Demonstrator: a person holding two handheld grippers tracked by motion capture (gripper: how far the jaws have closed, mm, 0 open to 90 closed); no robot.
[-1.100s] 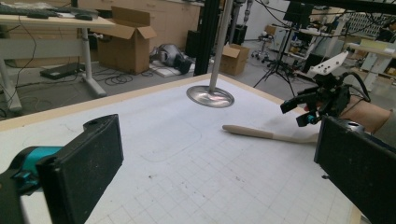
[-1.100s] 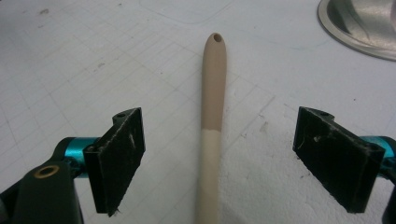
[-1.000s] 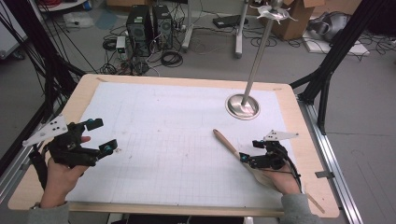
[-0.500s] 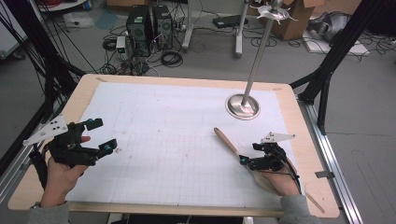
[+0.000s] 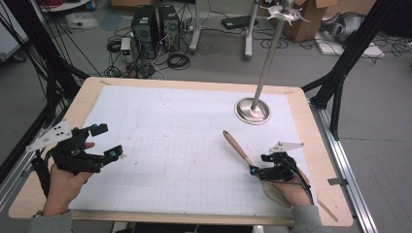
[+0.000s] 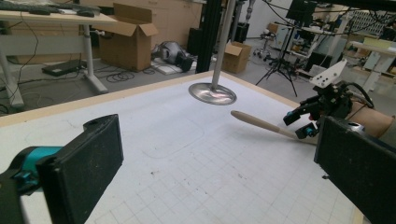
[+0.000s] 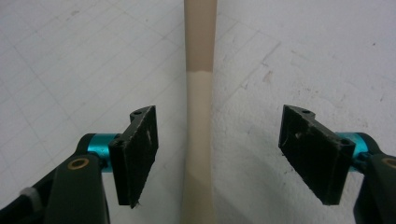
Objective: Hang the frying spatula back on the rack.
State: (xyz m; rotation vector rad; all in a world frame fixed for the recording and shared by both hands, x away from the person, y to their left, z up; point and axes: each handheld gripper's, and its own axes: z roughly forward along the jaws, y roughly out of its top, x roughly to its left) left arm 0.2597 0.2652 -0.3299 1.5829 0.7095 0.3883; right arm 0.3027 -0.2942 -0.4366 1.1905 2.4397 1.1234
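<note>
Spoon [image 5: 236, 147] lies on the white mat [image 5: 170, 145], at about 4 o'clock from the mat's middle, with its darker wide end toward 11 o'clock and its pale handle running down to the right gripper [image 5: 253, 170]. A metal stand [image 5: 252, 109] is near, at 1 o'clock from the spoon.

In the right gripper view the handle [image 7: 198, 140] passes straight between the two jaws. They have just been closing, but both pads are apart from the wood – nothing is pinched yet, the claw is spread around the handle.

To do the grasp well, I judge the hand should keep the handle centred, so both pads meet it together; if one pad arrives first, the thin handle can roll or slide aside on the mat. The jaws should stay low, close to the mat, and close slowly until the wood is firm.

The left gripper [image 5: 103, 141] hovers at 9 o'clock – its jaws are spread wide and empty, well apart from the spoon.
</note>
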